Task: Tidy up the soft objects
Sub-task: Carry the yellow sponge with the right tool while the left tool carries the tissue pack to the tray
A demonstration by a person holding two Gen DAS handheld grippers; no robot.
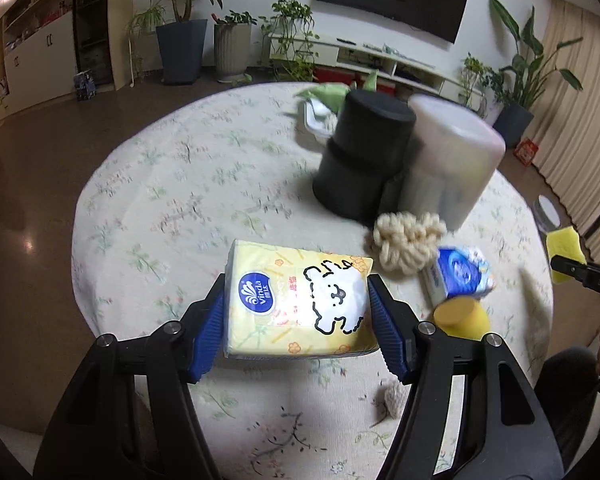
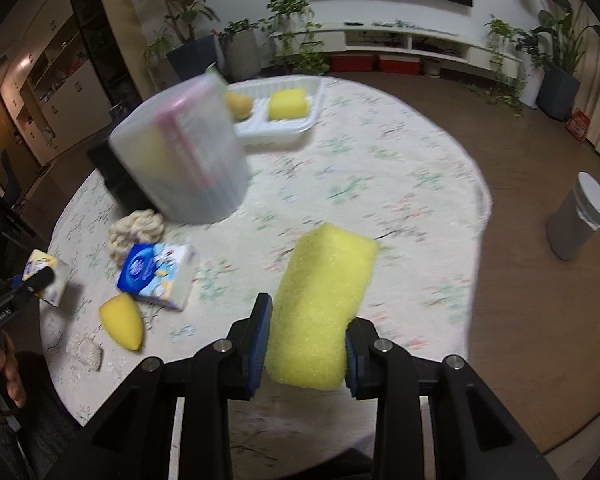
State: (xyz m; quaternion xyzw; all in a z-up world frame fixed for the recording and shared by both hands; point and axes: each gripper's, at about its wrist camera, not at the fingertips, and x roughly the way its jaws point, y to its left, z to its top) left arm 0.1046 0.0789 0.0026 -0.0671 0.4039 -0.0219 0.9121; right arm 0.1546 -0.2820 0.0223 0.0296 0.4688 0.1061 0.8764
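Note:
My left gripper (image 1: 296,316) is shut on a yellow tissue pack (image 1: 296,300) with a cartoon bear, held above the round table (image 1: 172,184). My right gripper (image 2: 306,336) is shut on a yellow sponge (image 2: 324,300), squeezed between its blue pads; that sponge (image 1: 566,252) also shows at the right edge of the left wrist view. On the table lie a blue tissue pack (image 2: 158,274), a cream knitted bundle (image 2: 134,232), a yellow rounded sponge (image 2: 124,320) and a small knitted piece (image 2: 86,354). A white tray (image 2: 288,128) at the far side holds another yellow sponge (image 2: 289,104) and a yellow rounded piece (image 2: 239,105).
A black cylindrical bin (image 1: 362,156) and a translucent bin (image 1: 448,164) stand side by side mid-table; the translucent one holds a yellow and a pink-edged item. A grey canister (image 2: 578,216) stands on the floor to the right. A hand (image 2: 0,376) shows lower left.

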